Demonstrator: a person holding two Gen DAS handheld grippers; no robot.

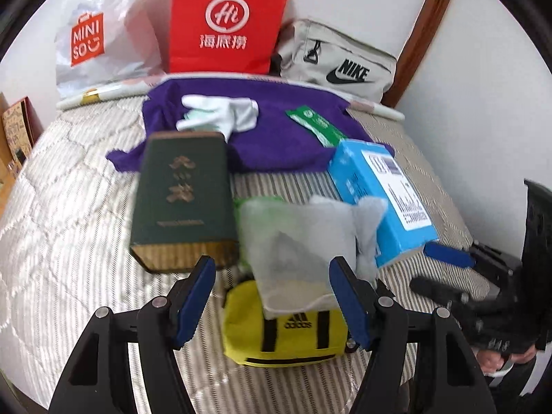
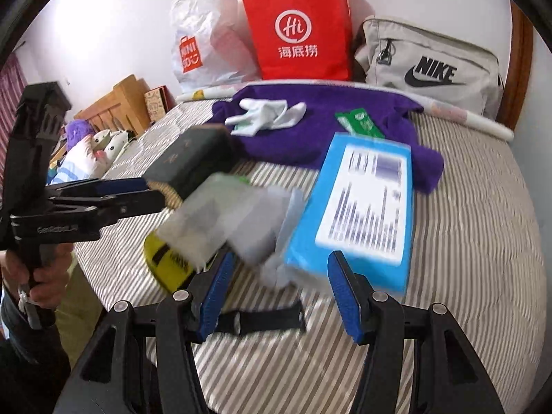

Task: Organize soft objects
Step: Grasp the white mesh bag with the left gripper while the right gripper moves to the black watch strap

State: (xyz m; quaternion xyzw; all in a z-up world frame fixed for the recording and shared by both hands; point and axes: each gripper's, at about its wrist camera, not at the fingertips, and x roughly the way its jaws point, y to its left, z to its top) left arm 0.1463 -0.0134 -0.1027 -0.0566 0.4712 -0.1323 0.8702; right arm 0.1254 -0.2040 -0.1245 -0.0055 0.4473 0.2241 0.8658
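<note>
A purple cloth (image 1: 262,138) lies spread at the back of the bed, with white gloves (image 1: 220,115) and a green packet (image 1: 315,126) on it. Nearer me, a translucent bag (image 1: 286,241) holding grey fabric rests partly on a yellow adidas pouch (image 1: 286,341). My left gripper (image 1: 274,298) hovers open just in front of the pouch, with nothing between its pads. My right gripper (image 2: 279,291) is open too, above a black strap (image 2: 265,321) and in front of the blue box (image 2: 358,207). The purple cloth (image 2: 310,127) and the translucent bag (image 2: 227,217) also show in the right wrist view.
A dark green box (image 1: 183,200) lies left of the translucent bag, and the blue box (image 1: 383,200) right of it. A red paper bag (image 1: 227,20), a white Miniso bag (image 1: 103,38) and a grey Nike bag (image 1: 338,62) stand against the wall. Plush toys (image 2: 89,148) lie far left.
</note>
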